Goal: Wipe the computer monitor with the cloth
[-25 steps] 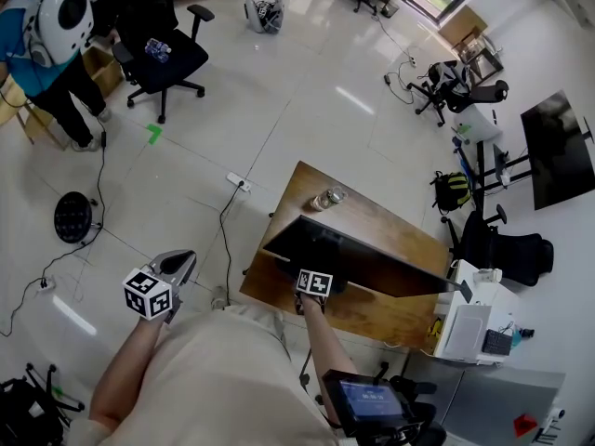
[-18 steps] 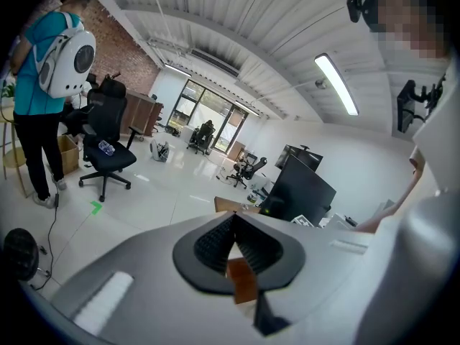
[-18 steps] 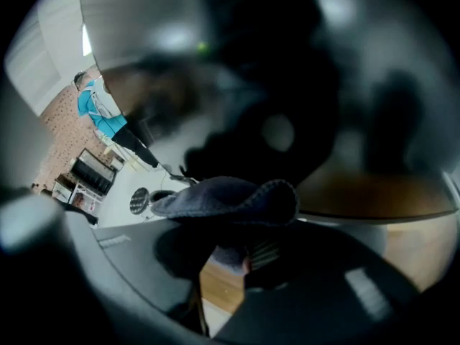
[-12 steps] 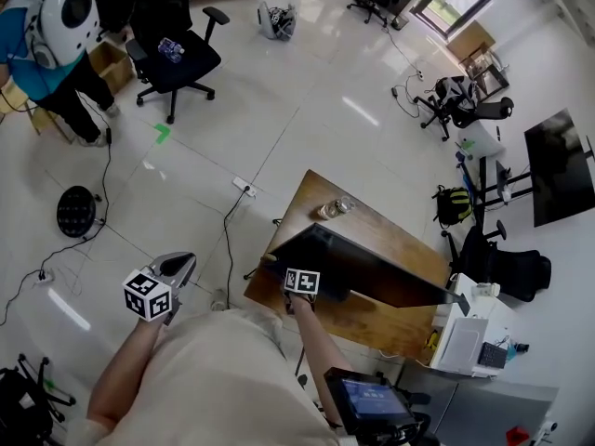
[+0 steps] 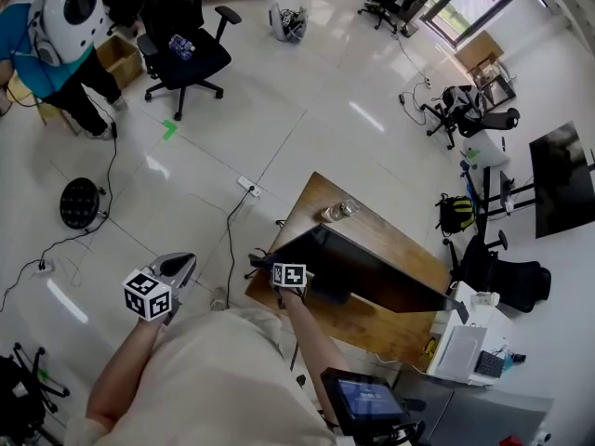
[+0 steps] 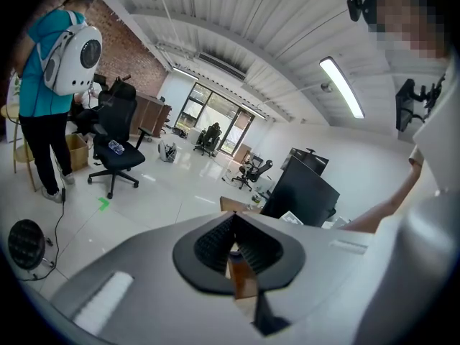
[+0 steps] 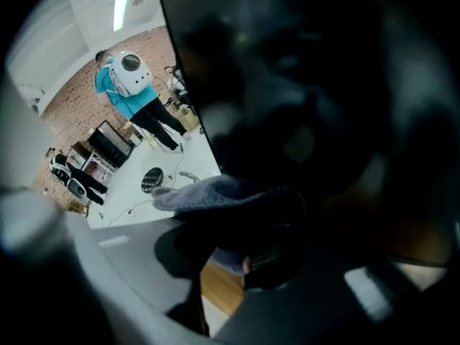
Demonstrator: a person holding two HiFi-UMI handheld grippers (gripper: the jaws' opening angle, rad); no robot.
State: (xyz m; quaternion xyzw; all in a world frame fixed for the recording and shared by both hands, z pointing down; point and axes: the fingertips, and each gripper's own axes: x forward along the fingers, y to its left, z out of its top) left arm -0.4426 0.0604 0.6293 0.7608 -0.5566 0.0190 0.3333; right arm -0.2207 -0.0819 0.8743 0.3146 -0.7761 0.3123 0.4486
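Observation:
A black computer monitor (image 5: 372, 275) stands on a wooden desk (image 5: 381, 226); its dark screen (image 7: 309, 85) fills most of the right gripper view. My right gripper (image 5: 284, 283) is at the monitor's left end. There it (image 7: 244, 254) is shut on a grey-blue cloth (image 7: 215, 192) that lies against the screen. My left gripper (image 5: 177, 269) is held off to the left above the floor, well apart from the desk. In its own view its jaws (image 6: 233, 241) are closed together with nothing between them, and the monitor (image 6: 302, 192) shows in the distance.
A glass jar (image 5: 335, 212) sits at the desk's far corner. A power strip (image 5: 249, 187) and cables lie on the floor left of the desk. A black office chair (image 5: 191, 59) and a person with a white backpack (image 5: 65, 17) are at the far left. White equipment (image 5: 469, 337) stands right of the desk.
My right gripper has slid with the cloth leftward along the screen to the monitor's left end. The left gripper has stayed where it was.

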